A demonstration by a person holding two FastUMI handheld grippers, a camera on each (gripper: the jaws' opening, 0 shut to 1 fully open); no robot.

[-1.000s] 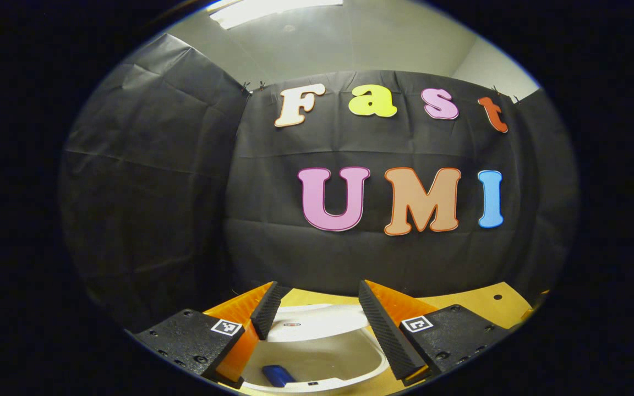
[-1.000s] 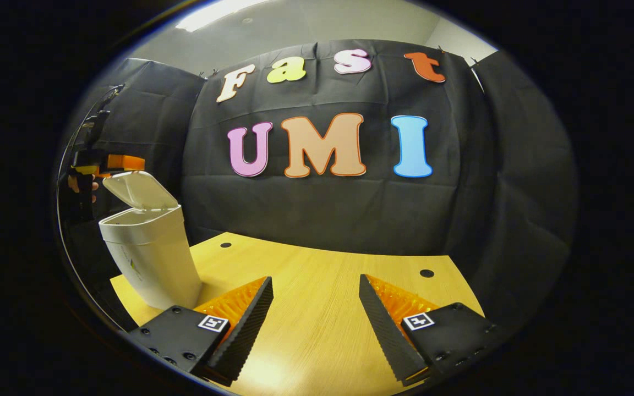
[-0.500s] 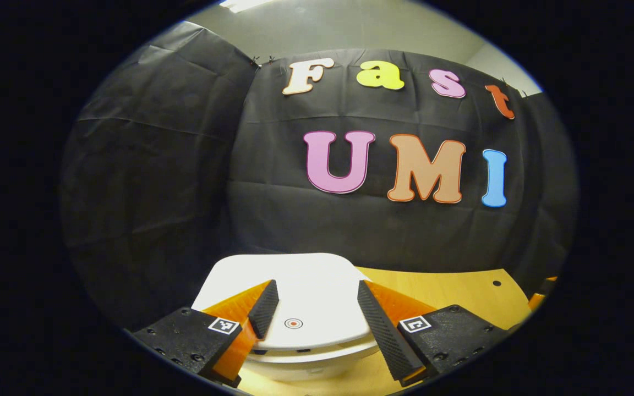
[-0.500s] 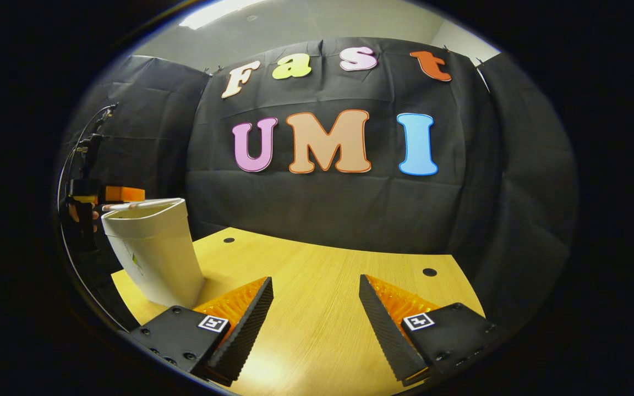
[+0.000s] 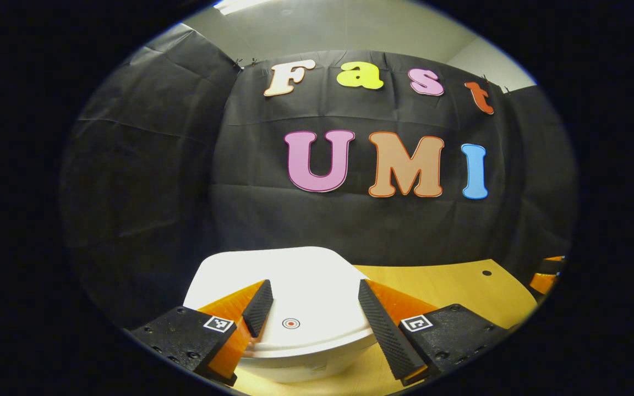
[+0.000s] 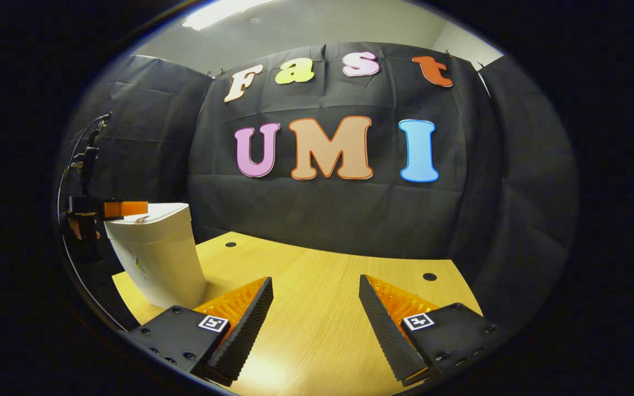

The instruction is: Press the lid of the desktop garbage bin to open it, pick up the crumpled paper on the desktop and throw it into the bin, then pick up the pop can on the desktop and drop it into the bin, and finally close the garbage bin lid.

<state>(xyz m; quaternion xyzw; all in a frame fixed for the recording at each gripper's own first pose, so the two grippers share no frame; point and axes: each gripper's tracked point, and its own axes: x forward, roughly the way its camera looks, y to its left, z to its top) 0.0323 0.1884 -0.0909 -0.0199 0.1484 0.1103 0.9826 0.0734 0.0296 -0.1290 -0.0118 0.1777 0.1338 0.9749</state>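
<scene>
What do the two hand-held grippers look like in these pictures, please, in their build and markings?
Each hand-held gripper, left and right, has two wedge-shaped fingers with ribbed inner faces. The fingers sit on dark, speckled blocks with screw holes, each bearing a small square black-and-white tag. In the right gripper view, cables rise above the left one.

Bin [image 5: 295,352] base cut off; lid-tool [image 5: 311,308] contact unclear.
</scene>
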